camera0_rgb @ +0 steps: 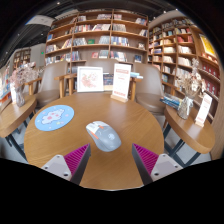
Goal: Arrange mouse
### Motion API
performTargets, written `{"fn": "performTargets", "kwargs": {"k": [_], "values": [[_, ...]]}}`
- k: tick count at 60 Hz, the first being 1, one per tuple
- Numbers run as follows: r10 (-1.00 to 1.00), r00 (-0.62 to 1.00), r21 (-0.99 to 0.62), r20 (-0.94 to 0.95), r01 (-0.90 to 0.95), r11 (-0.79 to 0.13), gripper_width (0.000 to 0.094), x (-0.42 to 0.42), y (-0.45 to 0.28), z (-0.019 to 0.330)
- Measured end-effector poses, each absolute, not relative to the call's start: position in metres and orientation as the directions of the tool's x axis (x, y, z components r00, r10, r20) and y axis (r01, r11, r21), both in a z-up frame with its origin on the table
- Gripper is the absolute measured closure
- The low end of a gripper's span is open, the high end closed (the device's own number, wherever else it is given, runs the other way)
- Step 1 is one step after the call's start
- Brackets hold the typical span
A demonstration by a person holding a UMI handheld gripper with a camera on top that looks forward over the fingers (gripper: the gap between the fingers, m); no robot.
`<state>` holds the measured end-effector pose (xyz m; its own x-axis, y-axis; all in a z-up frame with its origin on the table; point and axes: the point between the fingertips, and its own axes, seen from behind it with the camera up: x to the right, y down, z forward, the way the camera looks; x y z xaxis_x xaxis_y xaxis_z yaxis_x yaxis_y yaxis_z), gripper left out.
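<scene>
A pale grey-white mouse point(103, 134) lies on the round wooden table point(130, 125), just ahead of my fingers and a little toward the left one. A round blue mouse pad point(54, 117) lies on the table further left, beyond the left finger. My gripper point(111, 160) is open and empty, with its magenta pads point(74, 157) wide apart over the near table edge. The mouse is not between the fingers; it sits just beyond their tips.
Two upright display cards point(91, 79) point(121, 82) stand at the table's far side. Wooden chairs and side tables flank both sides; a plant pot point(185, 107) sits on the right table. Bookshelves point(100, 40) fill the back wall.
</scene>
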<state>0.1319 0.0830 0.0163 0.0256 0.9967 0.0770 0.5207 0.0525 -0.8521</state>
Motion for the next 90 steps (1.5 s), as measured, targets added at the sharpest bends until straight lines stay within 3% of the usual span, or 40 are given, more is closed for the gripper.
{"fn": "performTargets", "kwargs": {"k": [23, 55, 62, 65, 80, 90], "values": [[0.996, 0.026, -0.804, 0.084, 0.592, 0.052, 0.0084, 0.085, 0.081, -0.01], [0.998, 0.056, -0.797, 0.021, 0.603, -0.017, 0.0098, 0.022, 0.086, -0.015], [0.999, 0.043, -0.803, 0.012, 0.595, -0.016, 0.0277, 0.018, 0.081, -0.016], [0.999, 0.034, -0.807, 0.01, 0.591, -0.012, 0.0427, 0.017, 0.077, -0.015], [0.998, 0.063, -0.791, 0.005, 0.611, -0.035, 0.0511, 0.018, 0.077, -0.011], [0.999, 0.051, -0.83, 0.01, 0.557, -0.02, 0.0511, 0.013, 0.052, 0.051]]}}
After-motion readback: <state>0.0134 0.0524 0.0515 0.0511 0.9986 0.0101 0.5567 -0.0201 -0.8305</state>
